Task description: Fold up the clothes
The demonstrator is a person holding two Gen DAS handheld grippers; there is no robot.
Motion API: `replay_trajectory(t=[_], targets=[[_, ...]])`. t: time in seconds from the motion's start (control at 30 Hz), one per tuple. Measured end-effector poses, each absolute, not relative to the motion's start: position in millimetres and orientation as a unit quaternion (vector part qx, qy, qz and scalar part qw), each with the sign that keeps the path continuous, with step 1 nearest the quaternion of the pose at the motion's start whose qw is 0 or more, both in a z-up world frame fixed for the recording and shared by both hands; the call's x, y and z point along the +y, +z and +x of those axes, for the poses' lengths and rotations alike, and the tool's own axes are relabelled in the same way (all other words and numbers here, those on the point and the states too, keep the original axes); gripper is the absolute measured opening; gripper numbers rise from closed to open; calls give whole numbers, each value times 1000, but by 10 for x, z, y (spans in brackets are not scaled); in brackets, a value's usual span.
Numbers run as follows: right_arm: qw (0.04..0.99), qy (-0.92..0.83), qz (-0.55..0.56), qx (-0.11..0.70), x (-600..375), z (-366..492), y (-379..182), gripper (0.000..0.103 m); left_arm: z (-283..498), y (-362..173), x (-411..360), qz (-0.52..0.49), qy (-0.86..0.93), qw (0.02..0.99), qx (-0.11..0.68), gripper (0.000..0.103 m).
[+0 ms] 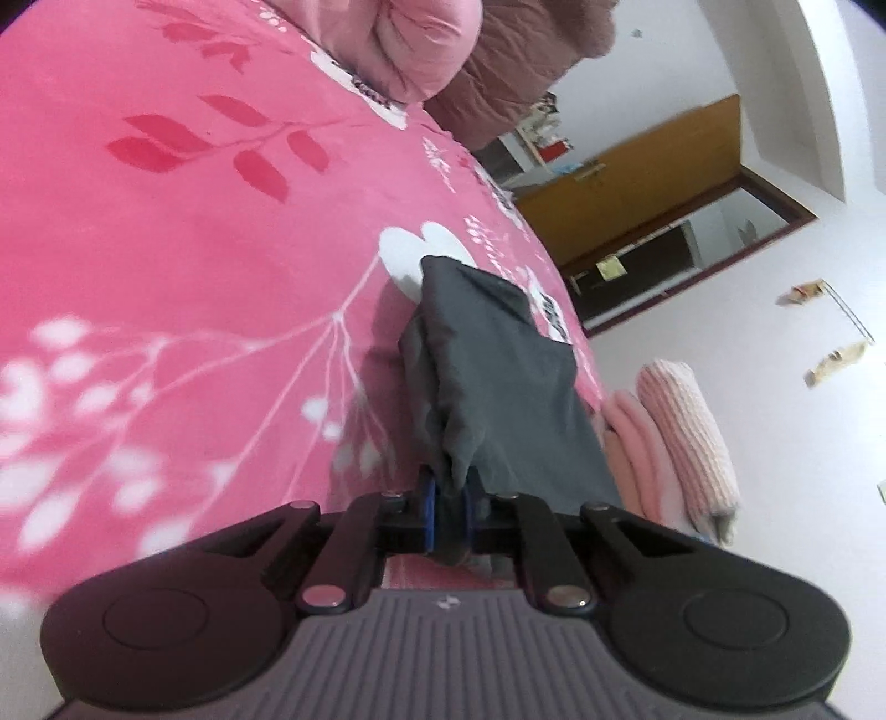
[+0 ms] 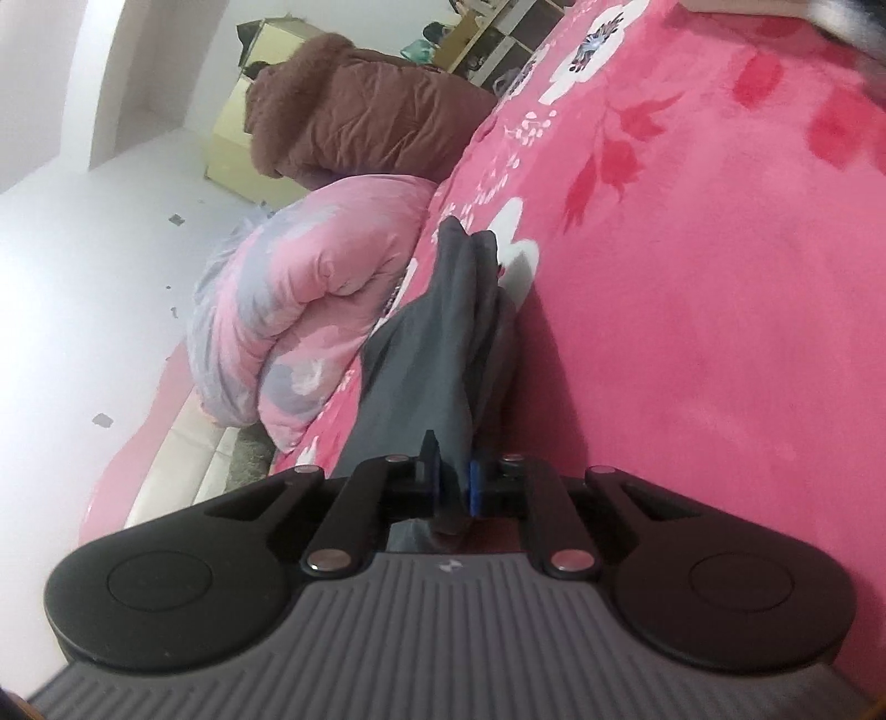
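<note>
A dark grey garment (image 1: 498,376) hangs stretched above the pink flowered bedspread (image 1: 194,249). My left gripper (image 1: 449,493) is shut on one bunched edge of it. In the right wrist view the same grey garment (image 2: 437,354) runs away from my right gripper (image 2: 451,471), which is shut on another bunched edge. The cloth falls in folds, and its far end rests on or near the bedspread (image 2: 692,277). Both views are rolled sideways.
A stack of folded pink clothes (image 1: 675,437) lies by the bed's edge. A rolled pink and grey quilt (image 2: 299,310) and a brown fleece blanket (image 2: 354,116) sit at the bed's far end. Shelves (image 2: 493,44) and a wooden door (image 1: 637,183) stand beyond.
</note>
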State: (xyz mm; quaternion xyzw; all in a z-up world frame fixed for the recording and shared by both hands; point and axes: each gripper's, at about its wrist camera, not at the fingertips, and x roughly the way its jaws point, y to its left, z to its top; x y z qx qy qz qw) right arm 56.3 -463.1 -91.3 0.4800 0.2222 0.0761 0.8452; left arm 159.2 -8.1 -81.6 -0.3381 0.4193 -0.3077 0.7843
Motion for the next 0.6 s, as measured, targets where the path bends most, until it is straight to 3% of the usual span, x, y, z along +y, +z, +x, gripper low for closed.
replay_trajectory(t=[0.33, 0.53, 0.6], targets=[[830, 87, 502, 228, -4106, -837, -1028, 7, 576, -899, 411, -281, -346, 779, 441, 13], [853, 45, 458, 248, -3977, -1081, -1067, 18, 435, -875, 599, -252, -322, 817, 407, 35], [869, 34, 436, 233, -3968, -1166, -955, 23, 389, -759, 673, -237, -309, 838, 382, 38]])
